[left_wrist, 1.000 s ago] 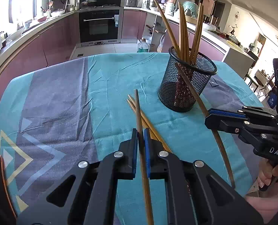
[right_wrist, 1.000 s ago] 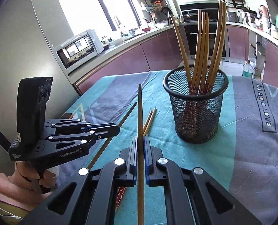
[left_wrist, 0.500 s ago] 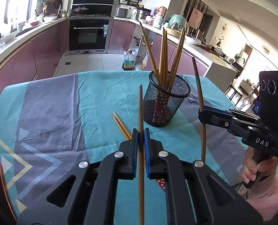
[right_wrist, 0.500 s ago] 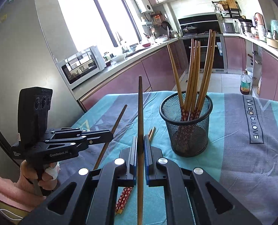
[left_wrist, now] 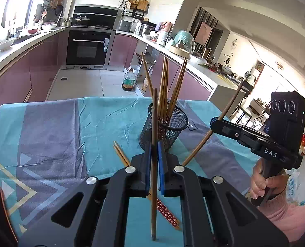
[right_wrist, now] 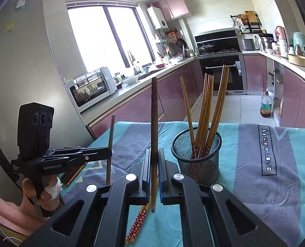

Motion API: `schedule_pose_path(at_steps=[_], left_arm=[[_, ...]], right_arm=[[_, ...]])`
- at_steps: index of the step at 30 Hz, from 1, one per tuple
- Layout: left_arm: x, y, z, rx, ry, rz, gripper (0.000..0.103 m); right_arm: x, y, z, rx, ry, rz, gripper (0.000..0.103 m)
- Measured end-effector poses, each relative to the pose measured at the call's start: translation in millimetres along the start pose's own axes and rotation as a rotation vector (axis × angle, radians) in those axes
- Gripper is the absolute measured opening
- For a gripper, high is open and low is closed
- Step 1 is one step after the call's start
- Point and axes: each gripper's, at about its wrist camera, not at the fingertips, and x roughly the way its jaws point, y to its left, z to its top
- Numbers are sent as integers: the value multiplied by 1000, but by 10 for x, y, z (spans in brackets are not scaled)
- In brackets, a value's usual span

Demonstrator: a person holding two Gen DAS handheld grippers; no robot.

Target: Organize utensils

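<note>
Just in front of the mesh holder (left_wrist: 166, 126) on the tablecloth (left_wrist: 49, 127), the left gripper (left_wrist: 154, 154) and right gripper (right_wrist: 154, 160) each pinch one dark chopstick (left_wrist: 154, 123) upright, above a loose pair (left_wrist: 121, 154).

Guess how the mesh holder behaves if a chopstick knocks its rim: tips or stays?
Mesh holder probably tips easily: it is open wire mesh, so likely light, and its tall chopsticks lean out well above the rim. The wrinkled tablecloth may resist sliding.

Both handheld units are black plastic: left gripper (left_wrist: 154, 154) and right gripper (right_wrist: 154, 160) carry blue pads and silver screws, three-lens camera blocks, white lettering "GenRobot.AI" and "DAS"; pink sleeve (left_wrist: 284, 212); white bandage on a finger (right_wrist: 53, 187).
</note>
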Motion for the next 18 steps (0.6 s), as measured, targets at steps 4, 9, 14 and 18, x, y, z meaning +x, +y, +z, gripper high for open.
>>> schedule_pose_path(at_steps=[4, 9, 14, 18], left_arm=[[-123, -7, 55, -4, -26, -15, 7], [-215, 19, 110, -21, -54, -41, 7], [-310, 23, 212, -37, -88, -70, 7], [-348, 15, 325, -45, -114, -81, 7]], right_arm=[[-32, 10, 43, -9, -16, 1, 5], [-57, 42, 112, -22, -34, 1, 5], [-84, 36, 192, -33, -55, -6, 5], [-125, 20, 267, -42, -72, -16, 5]])
